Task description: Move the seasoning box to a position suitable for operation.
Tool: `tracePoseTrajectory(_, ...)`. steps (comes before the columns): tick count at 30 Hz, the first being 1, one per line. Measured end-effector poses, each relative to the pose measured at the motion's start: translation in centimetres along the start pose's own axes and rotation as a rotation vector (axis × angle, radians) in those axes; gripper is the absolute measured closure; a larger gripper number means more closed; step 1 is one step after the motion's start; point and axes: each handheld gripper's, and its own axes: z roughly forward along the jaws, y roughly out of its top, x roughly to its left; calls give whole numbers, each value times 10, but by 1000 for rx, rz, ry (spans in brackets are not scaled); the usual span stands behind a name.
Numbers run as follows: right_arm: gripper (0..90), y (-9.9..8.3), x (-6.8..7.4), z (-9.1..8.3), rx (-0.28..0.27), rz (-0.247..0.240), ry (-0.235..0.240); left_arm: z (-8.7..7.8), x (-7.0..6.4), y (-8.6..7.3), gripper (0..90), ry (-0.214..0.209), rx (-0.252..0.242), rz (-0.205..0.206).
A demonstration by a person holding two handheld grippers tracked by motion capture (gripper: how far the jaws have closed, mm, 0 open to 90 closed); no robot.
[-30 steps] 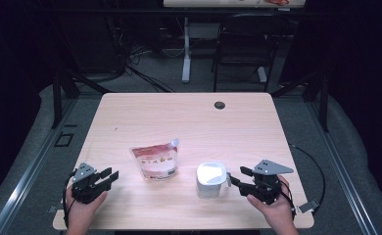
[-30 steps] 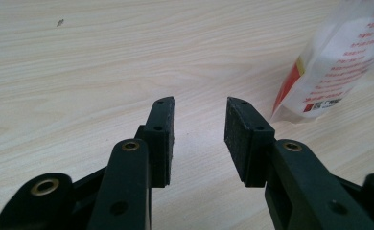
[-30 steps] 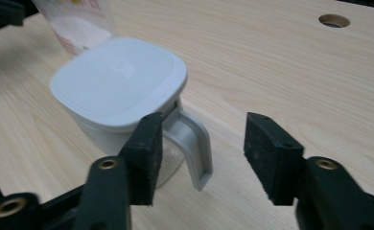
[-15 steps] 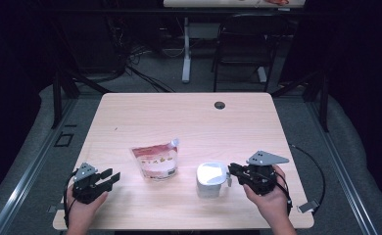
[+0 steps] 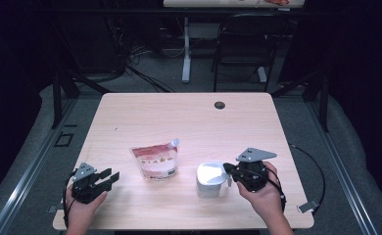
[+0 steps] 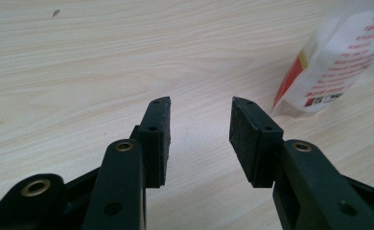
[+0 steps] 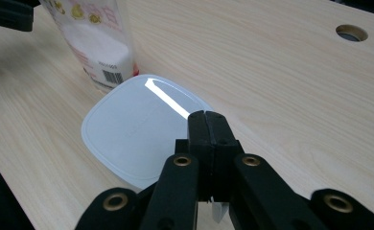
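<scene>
A white square container (image 5: 210,178) with a glossy white lid (image 7: 137,129) stands near the table's front right. My right gripper (image 5: 228,174) is at its right rim, its jaws pressed together (image 7: 208,120) over the lid's near edge, with a thin white tab of the lid showing under them. A red and white pouch (image 5: 155,160) lies flat at the front middle; it stands just behind the container (image 7: 94,43) in the right gripper view. My left gripper (image 5: 111,176) rests at the front left, open (image 6: 199,108), nothing between its pads, with the pouch (image 6: 338,57) off to its right.
The light wooden table (image 5: 189,117) has a round cable hole (image 5: 220,105) near its far edge. A dark chair (image 5: 243,44) and a desk leg stand beyond the table. The left gripper's tip (image 7: 7,14) shows at the right gripper view's top left.
My right gripper has moved left to the container's rim and its jaws have come together at the lid's edge. The left gripper, pouch and container stay put.
</scene>
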Motion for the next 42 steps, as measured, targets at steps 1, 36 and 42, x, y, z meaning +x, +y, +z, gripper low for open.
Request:
tracePoseTrajectory(1, 900, -1, 0, 1, -1, -1, 1, 0, 0, 0, 595, 0, 0, 0)
tracePoseTrajectory(36, 900, -8, -3, 8, 9, 32, 22, -1, 1, 0, 597, 6, 3, 2)
tracePoseTrajectory(42, 900, -8, -4, 8, 10, 41, 27, -1, 1, 0, 597, 9, 1, -2)
